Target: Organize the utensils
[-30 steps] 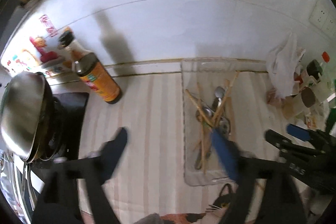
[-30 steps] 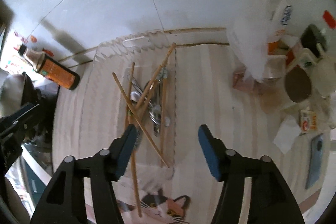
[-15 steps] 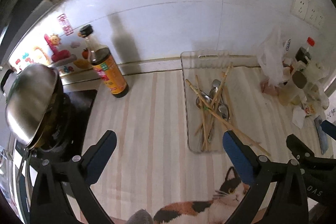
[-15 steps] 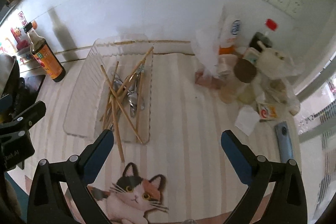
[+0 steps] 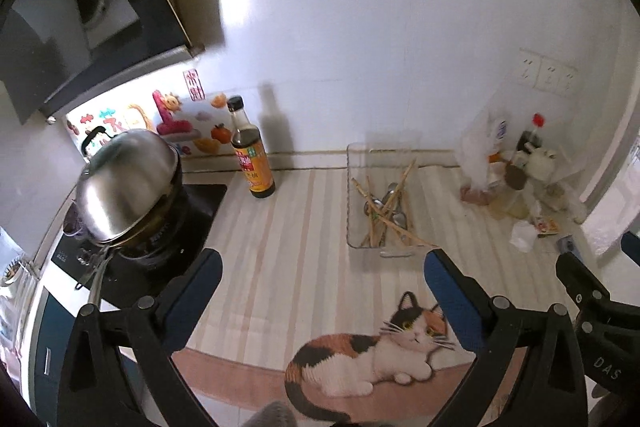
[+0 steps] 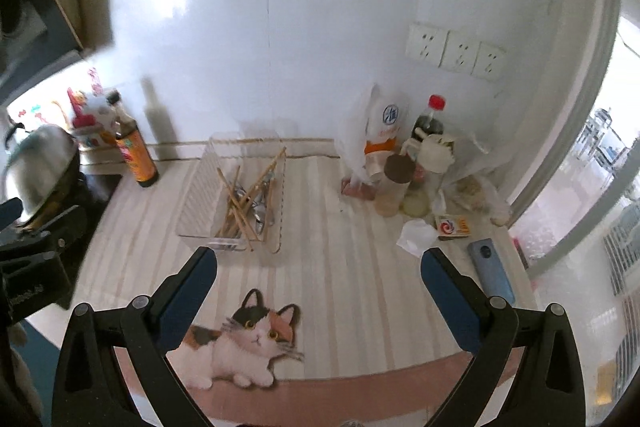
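Lying crisscrossed in clear tray (image 6: 200, 195): chopsticks (image 6: 244, 205), spoons (image 6: 262, 213); both tongs wide, empty.

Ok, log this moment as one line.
left gripper: open, empty | right gripper: open, empty | chopsticks and spoons: in clear tray

Spoons (image 6: 260, 205) half-hidden under chopsticks (image 6: 246, 197)

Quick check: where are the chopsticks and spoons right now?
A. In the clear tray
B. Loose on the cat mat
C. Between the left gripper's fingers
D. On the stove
A: the chopsticks and spoons lie piled inside the clear tray; both grippers are open and empty.
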The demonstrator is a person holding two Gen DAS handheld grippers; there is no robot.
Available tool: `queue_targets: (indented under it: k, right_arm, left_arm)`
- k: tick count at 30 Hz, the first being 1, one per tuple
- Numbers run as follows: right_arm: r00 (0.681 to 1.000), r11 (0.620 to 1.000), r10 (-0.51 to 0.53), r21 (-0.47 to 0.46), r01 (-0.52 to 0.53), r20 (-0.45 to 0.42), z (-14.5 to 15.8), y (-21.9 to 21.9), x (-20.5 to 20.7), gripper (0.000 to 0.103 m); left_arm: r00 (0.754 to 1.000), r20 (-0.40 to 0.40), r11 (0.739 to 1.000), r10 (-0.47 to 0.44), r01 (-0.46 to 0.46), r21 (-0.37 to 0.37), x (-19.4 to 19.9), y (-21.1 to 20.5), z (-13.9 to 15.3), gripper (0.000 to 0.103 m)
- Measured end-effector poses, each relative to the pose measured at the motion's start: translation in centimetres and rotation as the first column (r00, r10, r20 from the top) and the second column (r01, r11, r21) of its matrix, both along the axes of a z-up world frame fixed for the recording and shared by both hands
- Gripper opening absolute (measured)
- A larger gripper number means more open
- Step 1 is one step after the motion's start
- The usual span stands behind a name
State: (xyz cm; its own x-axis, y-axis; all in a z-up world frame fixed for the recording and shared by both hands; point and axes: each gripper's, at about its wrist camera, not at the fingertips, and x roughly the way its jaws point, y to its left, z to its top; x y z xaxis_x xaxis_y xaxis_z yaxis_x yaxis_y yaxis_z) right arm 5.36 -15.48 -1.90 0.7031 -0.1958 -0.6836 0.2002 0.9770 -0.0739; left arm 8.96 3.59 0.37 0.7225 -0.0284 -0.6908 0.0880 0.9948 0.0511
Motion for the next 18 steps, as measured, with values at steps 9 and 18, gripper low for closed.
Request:
queue_targets:
  k: [9, 18]
  right_arm:
    - [0.995, 1.000, 0.005, -0.010, -0.004, 0.103, 4.7, 0.6, -7.8, 0.103]
    - [0.992, 1.000, 0.020, -0.006, -0.019, 0.126, 6.7, 0.5, -10.6, 0.103]
  left_arm:
    - [0.999, 0.037, 0.999, 0.018, -0.017, -0.041, -6.1, 0.5, 2.6, 0.103]
    - [0.999, 0.018, 0.998, 0.047, -0.046, -0.044, -7.6, 0.4, 3.7, 0.103]
